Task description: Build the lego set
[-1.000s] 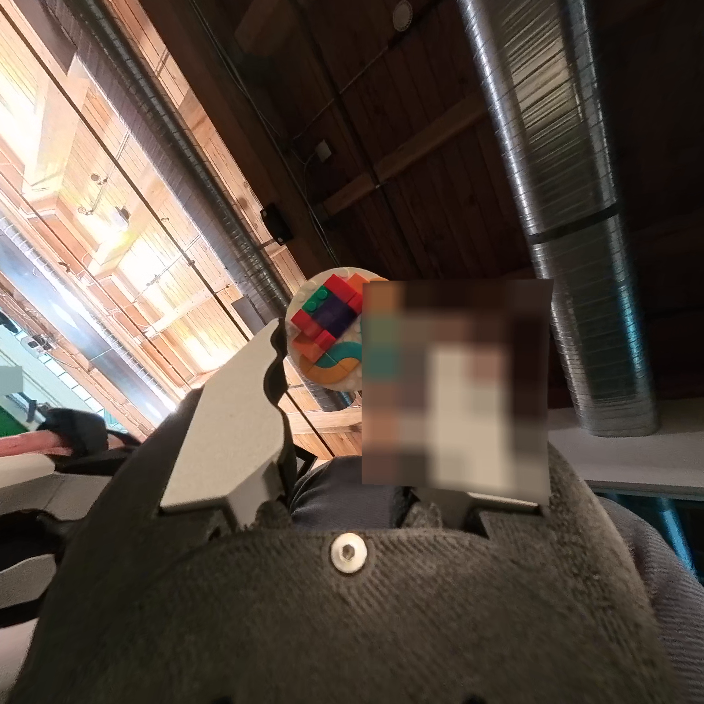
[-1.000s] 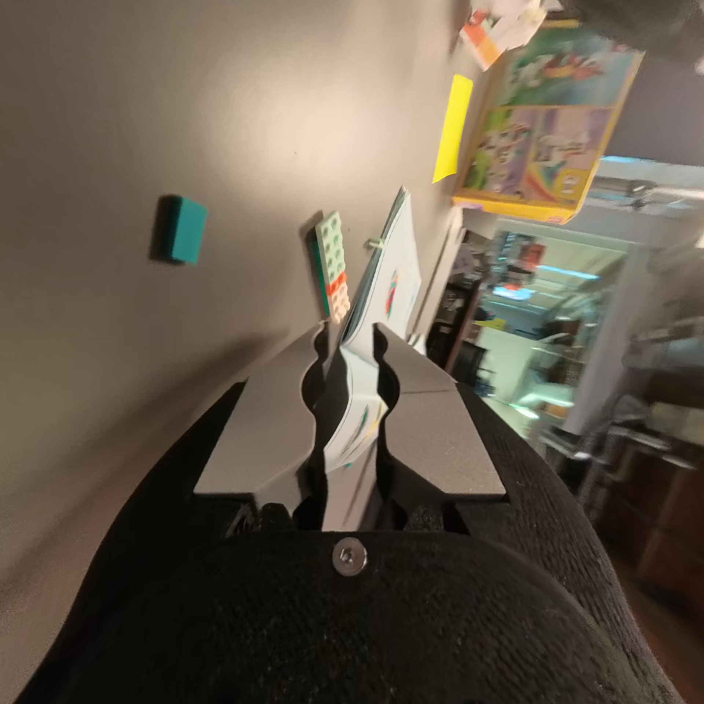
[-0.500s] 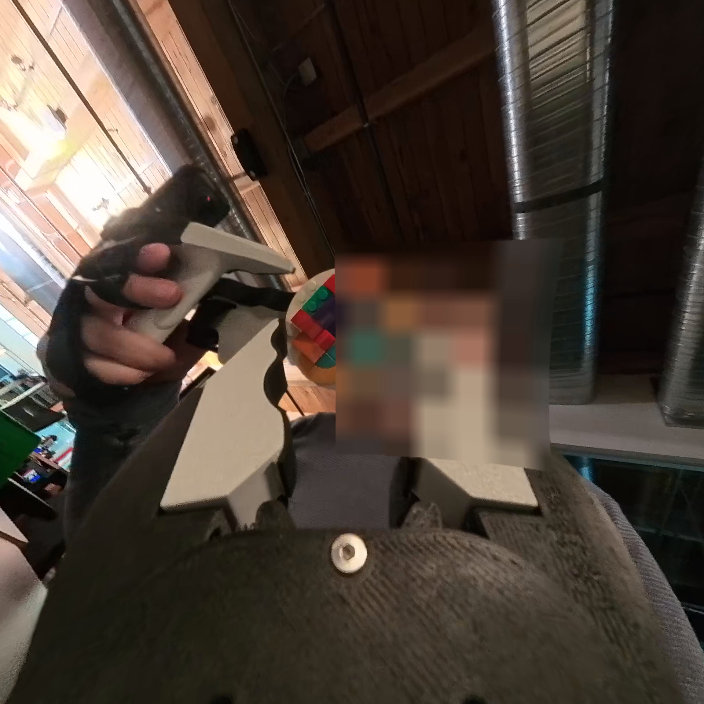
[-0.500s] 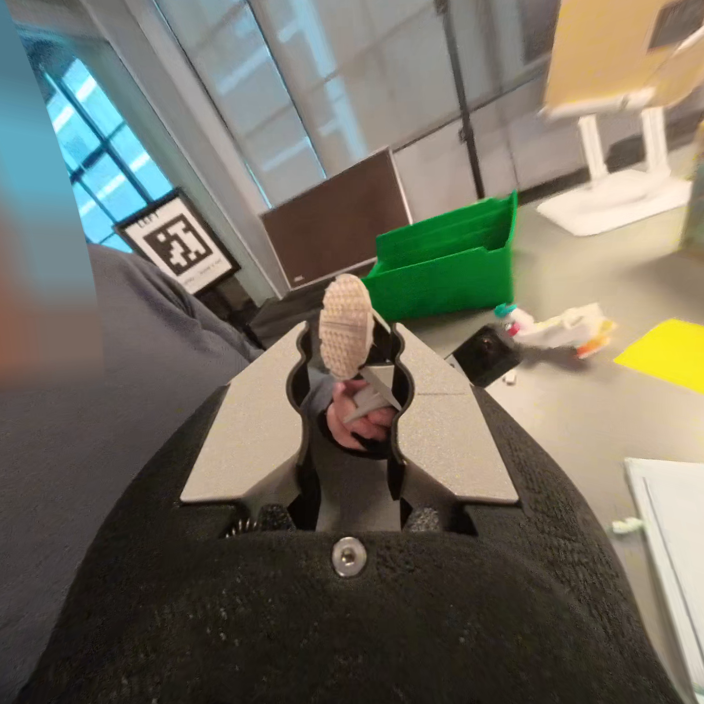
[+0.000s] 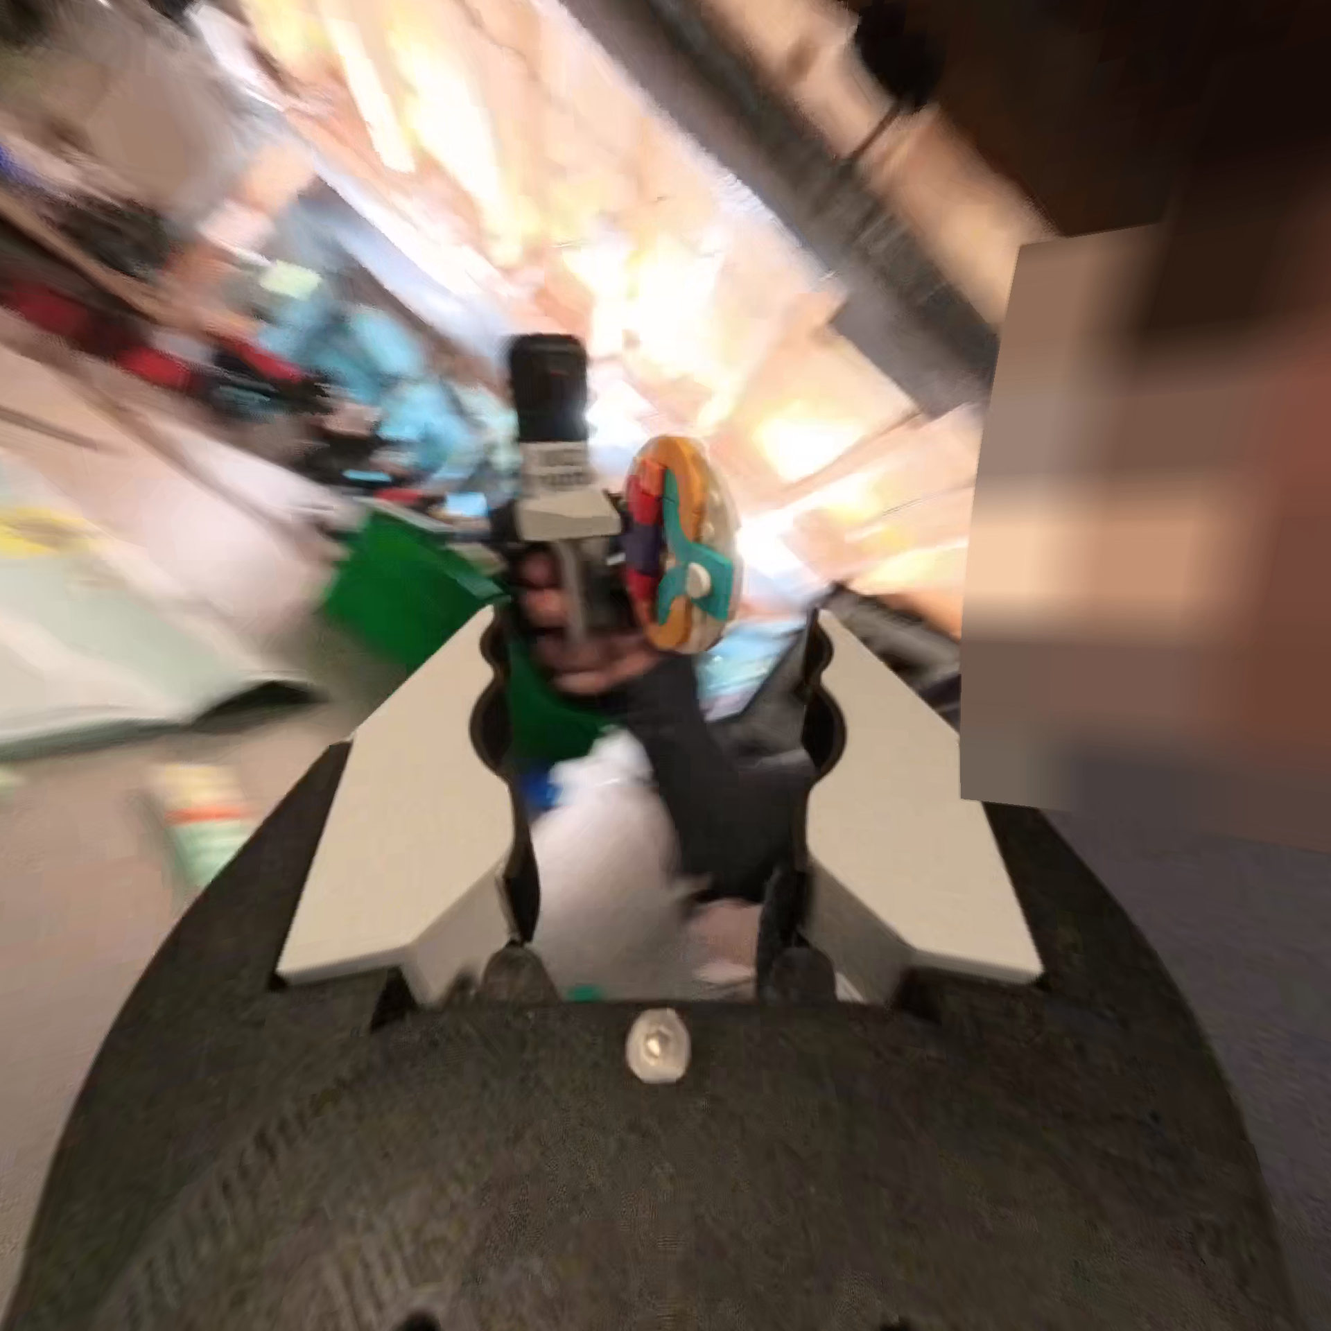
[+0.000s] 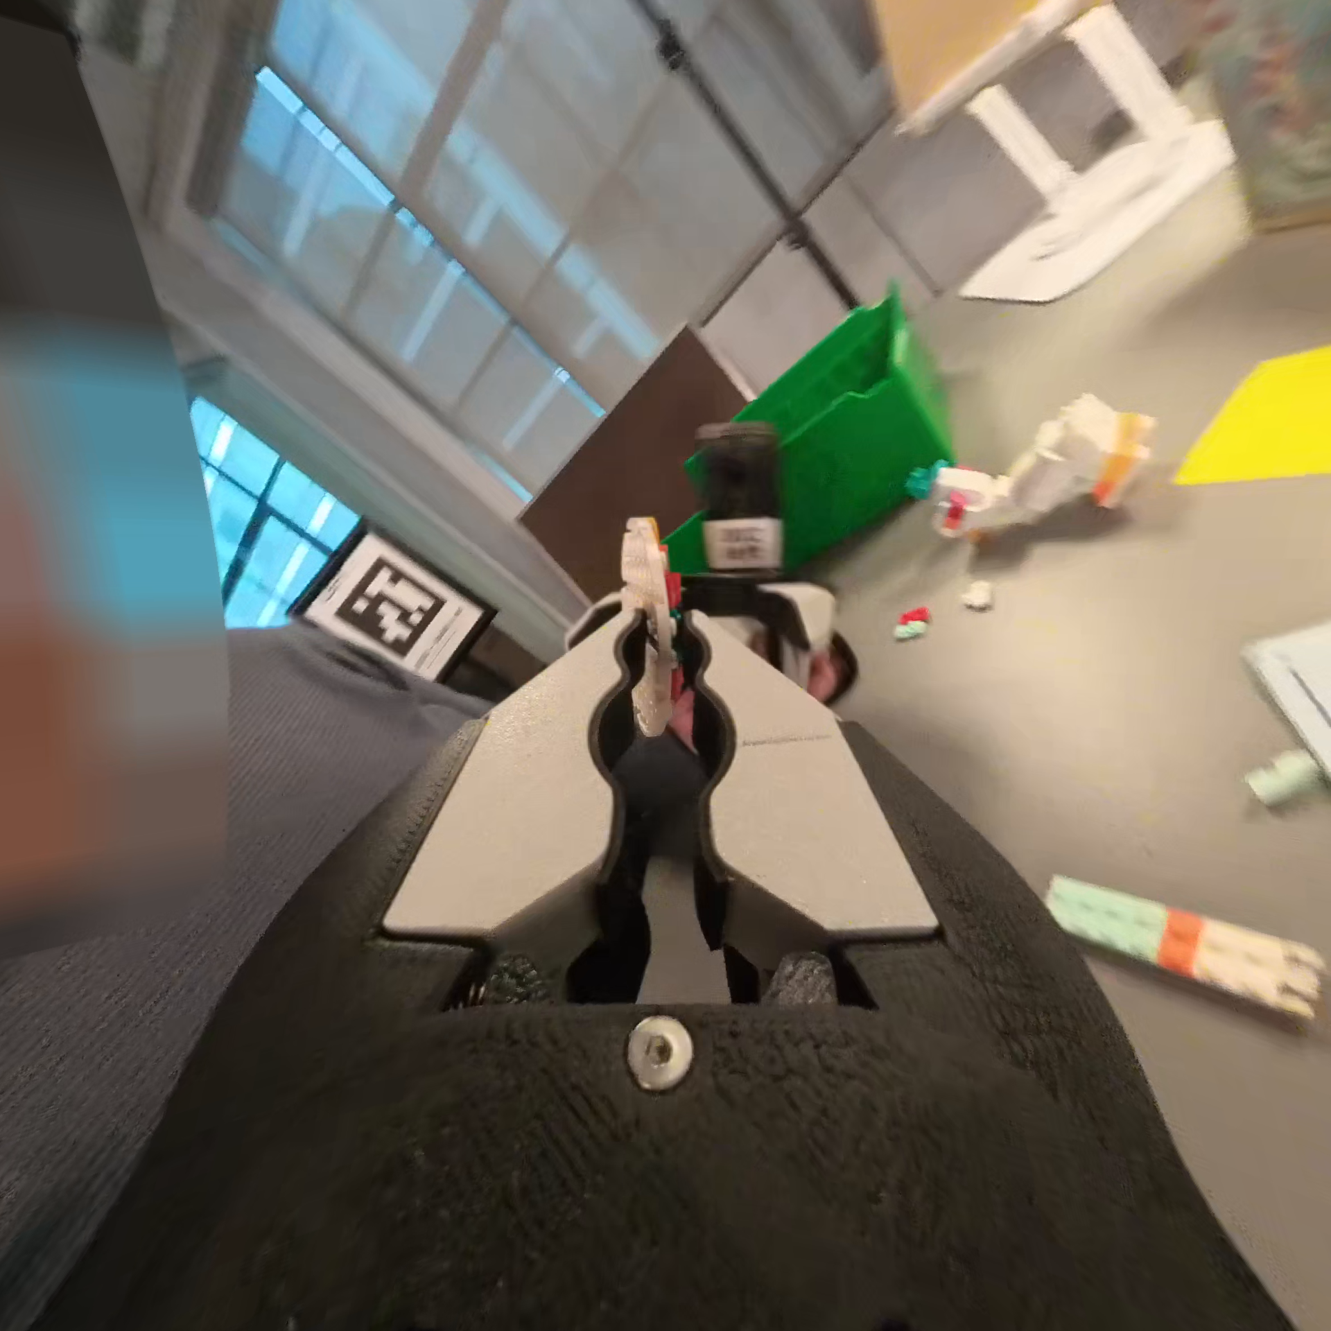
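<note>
Beyond the green bin (image 6: pixel 850 425), our right gripper (image 6: pixel 659 648) now clamps the round plate (image 6: pixel 648 619) (handed over), left gripper (image 5: pixel 652 691) apart, so building continues.

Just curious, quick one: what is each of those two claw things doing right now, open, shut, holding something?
Left gripper: jaws wide open, holding nothing.
Right gripper: jaws shut on the round lego disc.

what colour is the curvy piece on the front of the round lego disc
Teal, over an orange ring on the round lego disc; the left wrist view shows it best.
</note>
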`<state>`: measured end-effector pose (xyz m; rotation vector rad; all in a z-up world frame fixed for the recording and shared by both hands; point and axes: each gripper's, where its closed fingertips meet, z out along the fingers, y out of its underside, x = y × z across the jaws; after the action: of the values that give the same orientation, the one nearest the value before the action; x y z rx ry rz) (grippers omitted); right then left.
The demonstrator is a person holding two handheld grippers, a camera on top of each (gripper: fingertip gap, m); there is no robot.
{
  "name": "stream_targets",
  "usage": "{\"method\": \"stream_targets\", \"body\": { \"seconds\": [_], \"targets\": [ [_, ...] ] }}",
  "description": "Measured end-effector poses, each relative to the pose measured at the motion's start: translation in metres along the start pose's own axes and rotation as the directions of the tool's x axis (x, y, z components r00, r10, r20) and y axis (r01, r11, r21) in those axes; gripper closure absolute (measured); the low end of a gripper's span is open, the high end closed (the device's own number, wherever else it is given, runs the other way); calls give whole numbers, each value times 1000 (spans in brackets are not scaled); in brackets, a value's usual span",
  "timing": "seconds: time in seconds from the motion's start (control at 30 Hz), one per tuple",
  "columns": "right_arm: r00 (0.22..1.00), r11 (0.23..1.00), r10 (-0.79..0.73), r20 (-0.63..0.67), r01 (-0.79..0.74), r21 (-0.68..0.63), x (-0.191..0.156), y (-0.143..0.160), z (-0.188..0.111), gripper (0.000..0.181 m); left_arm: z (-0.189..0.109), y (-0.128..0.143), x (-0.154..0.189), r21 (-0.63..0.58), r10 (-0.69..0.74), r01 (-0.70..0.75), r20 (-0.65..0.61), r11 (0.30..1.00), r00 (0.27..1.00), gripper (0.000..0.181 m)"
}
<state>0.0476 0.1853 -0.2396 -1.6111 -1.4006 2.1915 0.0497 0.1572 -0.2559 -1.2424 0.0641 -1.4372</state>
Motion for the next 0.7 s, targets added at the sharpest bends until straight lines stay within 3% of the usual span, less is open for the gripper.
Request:
{"method": "stream_targets", "body": {
  "seconds": [0.03, 0.1, 0.13, 0.2, 0.27, 0.33, 0.4, 0.57, 0.63, 0.7],
  "targets": [
    [999, 999, 31, -33, -30, 28, 7, 3, -4, 174, -3, 5, -9, -76, 194, -185, 135, 980, 972, 103],
    [992, 992, 113, -63, -108, 70, 19, 15, -8, 174, -9, 10, -19, -277, 554, -486, 277, 829, 785, 106],
    [986, 986, 153, -72, -148, 78, 24, 22, -9, 174, -12, 11, -22, -377, 708, -603, 293, 703, 643, 105],
    [969, 971, 230, -88, -223, 84, 37, 37, -11, 174, -17, 12, -25, -545, 923, -745, 243, 384, 298, 105],
    [945, 948, 310, -102, -299, 108, 50, 47, -14, 174, -22, 22, -34, -668, 996, -740, 88, 84, 34, 108],
    [921, 919, 383, -77, -371, 130, 57, 52, -16, 174, -29, 34, -48, -723, 988, -674, -80, -151, -135, 110],
    [898, 896, 433, -80, -419, 149, 65, 56, -18, 174, -33, 42, -55, -705, 937, -620, -214, -344, -277, 116],
    [850, 844, 526, -40, -515, 150, 72, 67, -13, 174, -33, 45, -63, -589, 715, -442, -384, -677, -584, 142],
    [846, 841, 531, -40, -521, 149, 73, 70, -11, 174, -30, 44, -57, -546, 642, -405, -360, -734, -677, 161],
    [852, 849, 519, -63, -506, 150, 75, 73, -11, 174, -32, 47, -61, -540, 627, -385, -385, -748, -678, 164]
  ]
}}
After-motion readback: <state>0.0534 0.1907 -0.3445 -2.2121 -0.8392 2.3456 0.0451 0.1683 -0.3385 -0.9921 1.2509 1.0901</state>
